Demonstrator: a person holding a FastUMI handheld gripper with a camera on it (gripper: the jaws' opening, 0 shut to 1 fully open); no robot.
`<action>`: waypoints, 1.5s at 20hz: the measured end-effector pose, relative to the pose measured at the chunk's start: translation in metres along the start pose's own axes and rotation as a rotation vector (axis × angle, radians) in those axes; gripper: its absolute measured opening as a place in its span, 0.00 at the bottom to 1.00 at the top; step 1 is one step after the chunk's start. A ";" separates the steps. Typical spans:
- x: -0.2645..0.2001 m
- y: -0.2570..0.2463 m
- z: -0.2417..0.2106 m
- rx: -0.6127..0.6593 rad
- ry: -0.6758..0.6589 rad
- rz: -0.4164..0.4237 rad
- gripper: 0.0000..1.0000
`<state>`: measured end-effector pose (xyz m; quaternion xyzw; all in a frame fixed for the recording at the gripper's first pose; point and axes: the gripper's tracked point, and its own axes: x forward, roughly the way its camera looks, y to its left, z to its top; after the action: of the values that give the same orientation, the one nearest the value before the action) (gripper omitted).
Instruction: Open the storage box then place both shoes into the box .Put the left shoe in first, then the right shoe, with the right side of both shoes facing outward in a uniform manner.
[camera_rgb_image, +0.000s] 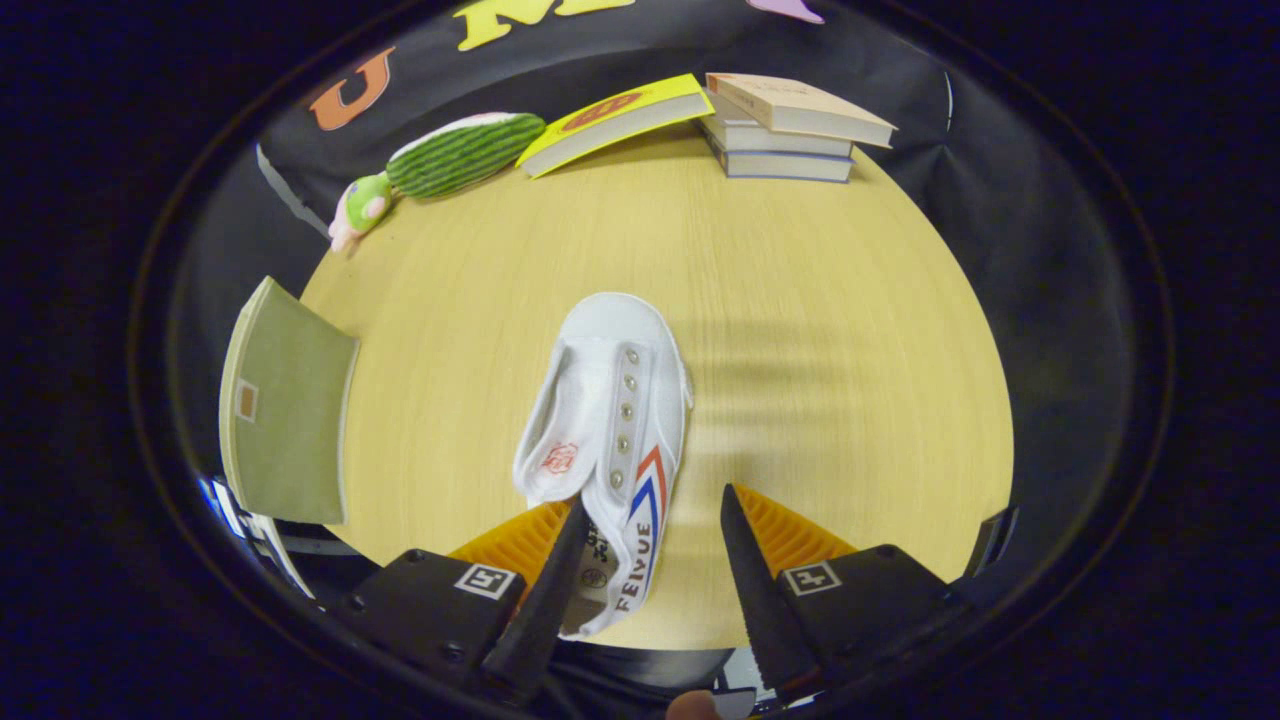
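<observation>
Plainly, white canvas slip-on shoe (608, 440) lies on pale wooden worktop (800, 320); gripper (648, 520) spread open, heel between fingers. Looks light, soft, collapsible; best pinched at firmer heel wall.

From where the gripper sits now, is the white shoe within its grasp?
Probably yes. The gripper is open, and the white shoe lies on the wooden table with its heel end already between the fingers, close by the left one. Nothing stands in the way.
</observation>
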<state>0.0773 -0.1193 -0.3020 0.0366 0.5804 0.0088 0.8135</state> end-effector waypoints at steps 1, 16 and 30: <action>0.006 0.001 0.000 0.008 0.014 0.012 0.82; 0.034 0.006 0.018 0.077 0.023 0.031 0.45; 0.017 0.038 -0.007 0.396 0.086 0.173 0.08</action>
<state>0.0772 -0.0805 -0.3180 0.2449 0.5998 -0.0341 0.7610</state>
